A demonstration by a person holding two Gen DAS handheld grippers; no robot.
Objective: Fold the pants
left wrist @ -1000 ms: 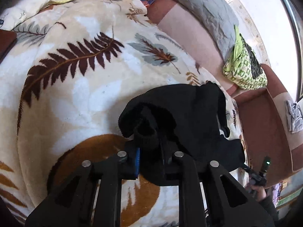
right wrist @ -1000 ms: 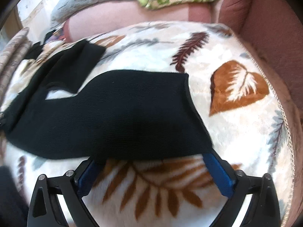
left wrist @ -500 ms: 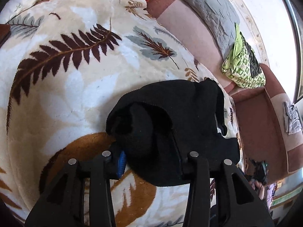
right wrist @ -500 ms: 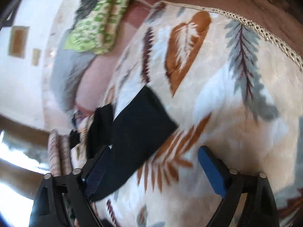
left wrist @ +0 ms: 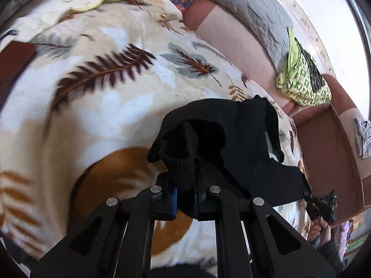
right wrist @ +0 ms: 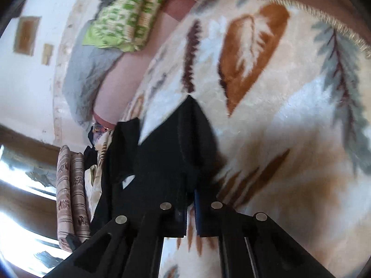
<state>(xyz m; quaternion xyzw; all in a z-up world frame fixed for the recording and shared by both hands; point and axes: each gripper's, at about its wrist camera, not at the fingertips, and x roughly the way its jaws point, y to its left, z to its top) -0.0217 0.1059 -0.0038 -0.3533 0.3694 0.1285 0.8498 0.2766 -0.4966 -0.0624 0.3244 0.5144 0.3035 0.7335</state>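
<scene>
Left wrist view: your left tool (left wrist: 185, 197) is clamped on a bunched, ribbed fold of the black pants (left wrist: 231, 153), low centre. Only this view shows your other hand (left wrist: 318, 228) at 4 o'clock, holding the right tool at the pants' far corner.

Right wrist view: your right tool (right wrist: 190, 205) is pinched on a pants (right wrist: 176, 153) edge at 6 o'clock. Only here do you see the rolled patterned bolsters (right wrist: 70, 197) at 8 o'clock and bright window glare beside them.

Pants, axis: in the left view the cloth stretches from your left tool toward 4 o'clock, taut between the two tools. In the right view it runs from 6 toward 10 o'clock, with a loose flap at 9; motion blur makes it hard to say which end is the waist.

Pants, place: on the leaf-print blanket (left wrist: 97, 106), partly lifted at the gripped ends.

Surface: the cream blanket with brown and grey leaves covers a pink and brown sofa (left wrist: 329, 153).

Room: a grey quilted cushion (left wrist: 250, 7) and green patterned cloth (left wrist: 301, 83) lie along the sofa back at 1 to 2 o'clock; a white wall (right wrist: 25, 88) lies behind.
</scene>
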